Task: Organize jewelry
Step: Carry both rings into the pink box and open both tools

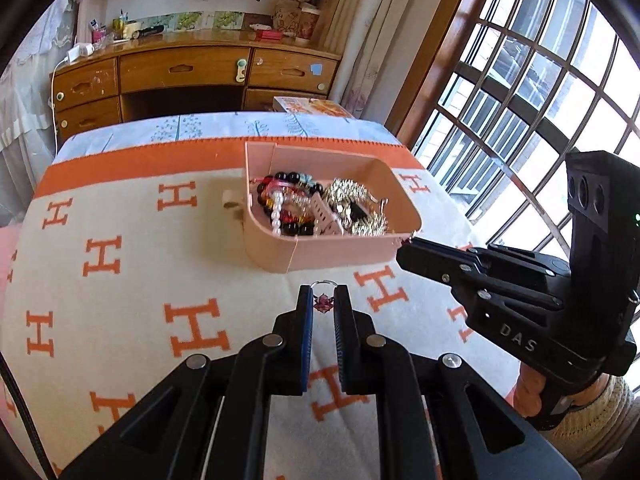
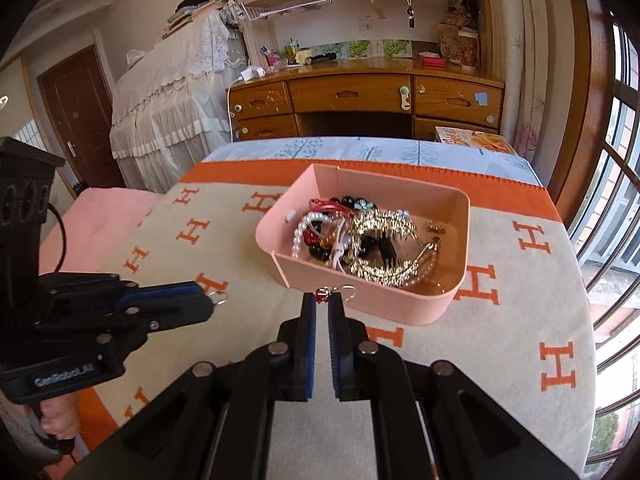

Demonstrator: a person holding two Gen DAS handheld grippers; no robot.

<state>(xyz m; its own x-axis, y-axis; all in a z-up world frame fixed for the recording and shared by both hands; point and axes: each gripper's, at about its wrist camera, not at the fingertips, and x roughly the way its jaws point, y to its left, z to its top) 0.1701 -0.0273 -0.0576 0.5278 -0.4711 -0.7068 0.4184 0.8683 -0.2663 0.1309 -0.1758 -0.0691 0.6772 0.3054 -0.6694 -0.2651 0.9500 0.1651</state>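
A pink box (image 1: 332,250) (image 2: 400,306) stands on the bed and holds bead bracelets (image 1: 288,200), pearls (image 2: 304,228) and gold pieces (image 2: 384,248). My left gripper (image 1: 323,294) is shut on a silver ring with a pink stone (image 1: 323,303), held above the blanket just in front of the box. In the right wrist view the left gripper (image 2: 211,300) shows at the left with the ring (image 2: 219,298) at its tips. My right gripper (image 2: 321,300) (image 1: 403,246) is shut on a small earring with a red bead and a wire hook (image 2: 322,295), close to the box's near wall.
A cream blanket with orange H marks (image 1: 192,328) (image 2: 500,344) covers the bed. A pink cloth (image 2: 104,220) lies at its left. A wooden desk (image 1: 184,68) (image 2: 352,96) stands beyond the bed. A barred window (image 1: 540,92) lines the right. A magazine (image 1: 312,106) rests at the far edge.
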